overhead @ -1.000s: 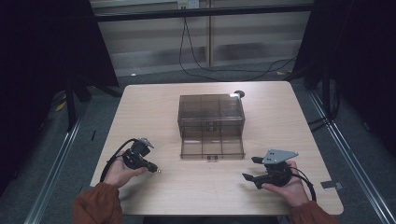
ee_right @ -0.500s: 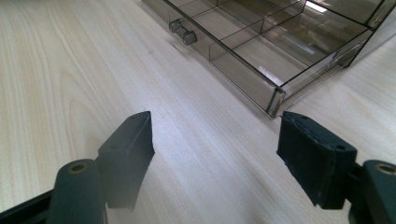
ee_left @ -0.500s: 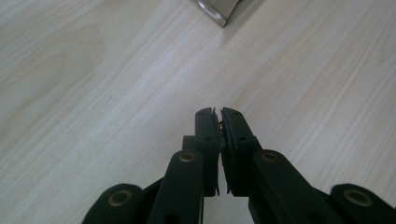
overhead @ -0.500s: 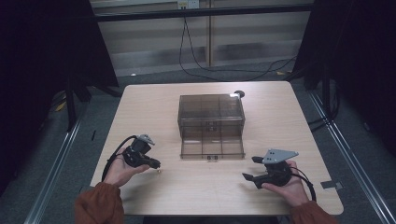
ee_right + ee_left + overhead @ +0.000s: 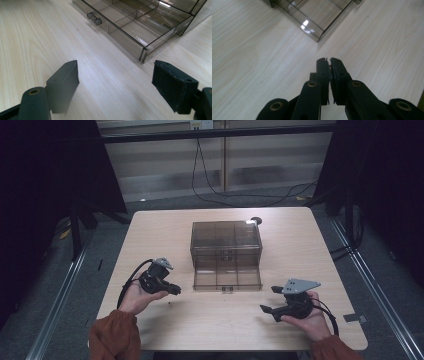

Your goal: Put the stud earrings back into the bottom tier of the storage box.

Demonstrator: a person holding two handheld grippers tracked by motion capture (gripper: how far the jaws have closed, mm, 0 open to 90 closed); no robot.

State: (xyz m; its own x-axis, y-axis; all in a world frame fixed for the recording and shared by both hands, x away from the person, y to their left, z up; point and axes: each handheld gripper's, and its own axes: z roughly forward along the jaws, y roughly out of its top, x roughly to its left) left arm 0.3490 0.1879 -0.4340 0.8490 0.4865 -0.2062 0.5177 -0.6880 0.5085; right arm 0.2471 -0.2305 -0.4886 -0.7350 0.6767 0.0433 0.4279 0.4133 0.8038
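Note:
A smoky see-through drawer box (image 5: 226,236) stands mid-table, its divided drawer (image 5: 227,278) pulled out toward me and holding nothing I can make out. My left gripper (image 5: 175,290) is held in a hand left of the drawer, pointing right at it, jaws shut with nothing seen between them (image 5: 329,62). The drawer's corner (image 5: 312,23) lies ahead of it. My right gripper (image 5: 269,299) rests in a hand to the drawer's front right, pointing left. Its jaws have just been opening and stand wide (image 5: 115,75), only bare table between them. The drawer's knob (image 5: 95,20) and compartments (image 5: 140,27) lie beyond.
The wooden table (image 5: 300,240) has rounded corners and dark floor around it. A small dark round thing (image 5: 256,220) sits behind the box. Cables trail from both grippers toward the table's near edge, and bare wood surrounds the box.
The left hand has lifted its gripper slightly and shifted it right, toward the drawer. The right hand has stayed in place, its jaws a little wider apart.

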